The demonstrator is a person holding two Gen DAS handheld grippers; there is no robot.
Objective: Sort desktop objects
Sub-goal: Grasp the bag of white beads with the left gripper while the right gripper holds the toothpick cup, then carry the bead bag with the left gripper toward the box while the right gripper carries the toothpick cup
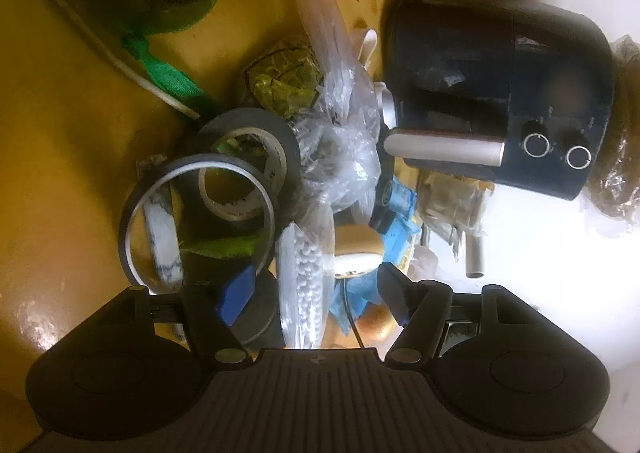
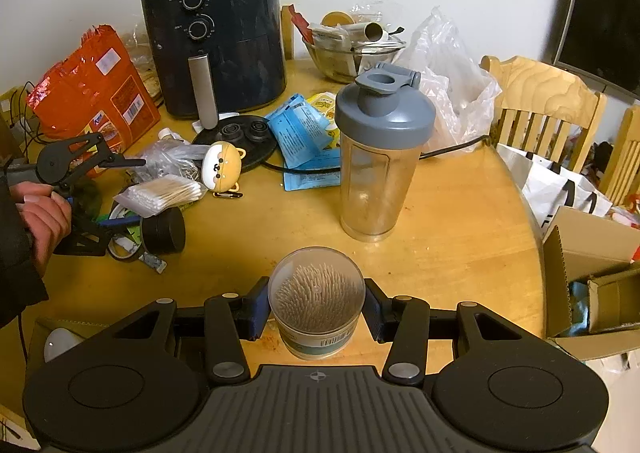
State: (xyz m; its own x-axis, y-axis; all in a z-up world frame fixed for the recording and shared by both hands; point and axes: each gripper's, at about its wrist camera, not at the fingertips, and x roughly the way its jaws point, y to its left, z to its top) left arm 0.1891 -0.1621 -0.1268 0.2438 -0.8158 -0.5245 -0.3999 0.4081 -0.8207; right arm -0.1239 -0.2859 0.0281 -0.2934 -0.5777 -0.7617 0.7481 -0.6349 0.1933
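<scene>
Though barcoded, toothpick jar shows no legible brand.

Round wooden table; shaker bottle; air fryer; toothpick jar

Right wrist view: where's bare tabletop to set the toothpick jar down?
Free: the wood around the toothpick jar, running right of the shaker bottle to the table edge. Also between jar and black tape roll. Crowded: left and back, from the cotton swabs to the air fryer.
</scene>
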